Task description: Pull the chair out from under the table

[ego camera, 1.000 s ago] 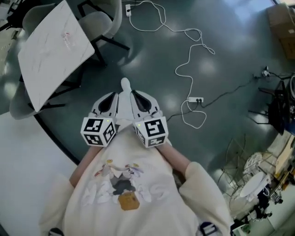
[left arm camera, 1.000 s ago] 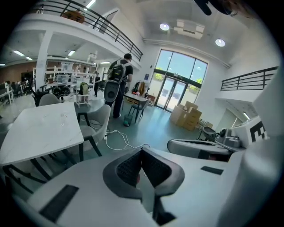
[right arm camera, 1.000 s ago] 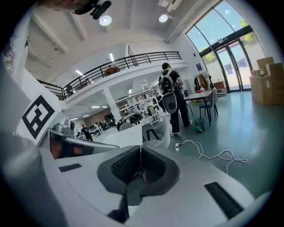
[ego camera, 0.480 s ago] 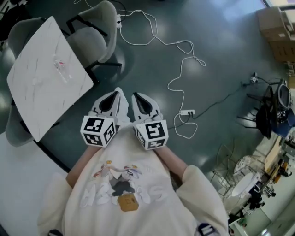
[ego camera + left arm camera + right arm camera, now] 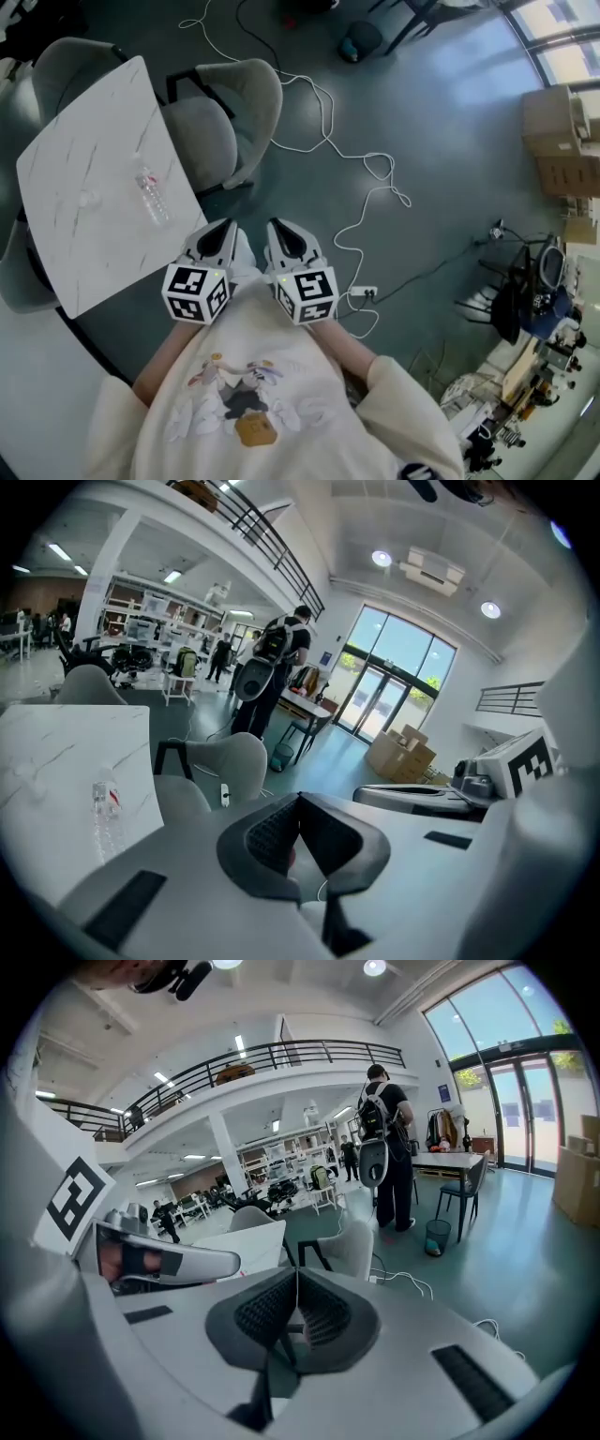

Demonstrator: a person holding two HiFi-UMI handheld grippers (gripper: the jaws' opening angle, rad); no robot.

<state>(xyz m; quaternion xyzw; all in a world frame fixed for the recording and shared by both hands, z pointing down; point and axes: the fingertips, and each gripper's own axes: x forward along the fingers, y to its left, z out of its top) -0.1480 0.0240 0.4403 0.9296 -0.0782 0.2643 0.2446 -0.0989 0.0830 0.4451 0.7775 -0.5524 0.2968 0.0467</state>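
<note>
A grey padded chair (image 5: pixel 225 122) stands at the far side of a white marble-look table (image 5: pixel 84 187), its seat partly under the tabletop. It also shows in the left gripper view as the chair (image 5: pixel 220 766) and in the right gripper view as the chair (image 5: pixel 352 1246). My left gripper (image 5: pixel 225 231) and right gripper (image 5: pixel 279 229) hang side by side in front of my chest, near the table's corner and well short of the chair. Both are shut with nothing between the pads (image 5: pixel 281 832) (image 5: pixel 314 1312).
A clear plastic bottle (image 5: pixel 152 197) lies on the table. Two more grey chairs (image 5: pixel 66 66) (image 5: pixel 17 277) stand round it. A white cable (image 5: pixel 328 122) and power strip (image 5: pixel 362 292) lie on the floor. Cardboard boxes (image 5: pixel 558 141) sit far right. A person with a backpack (image 5: pixel 389 1147) stands beyond.
The table and its chairs have come closer and lower in the head view as I moved toward them. Both grippers keep the same pose, shut and empty.
</note>
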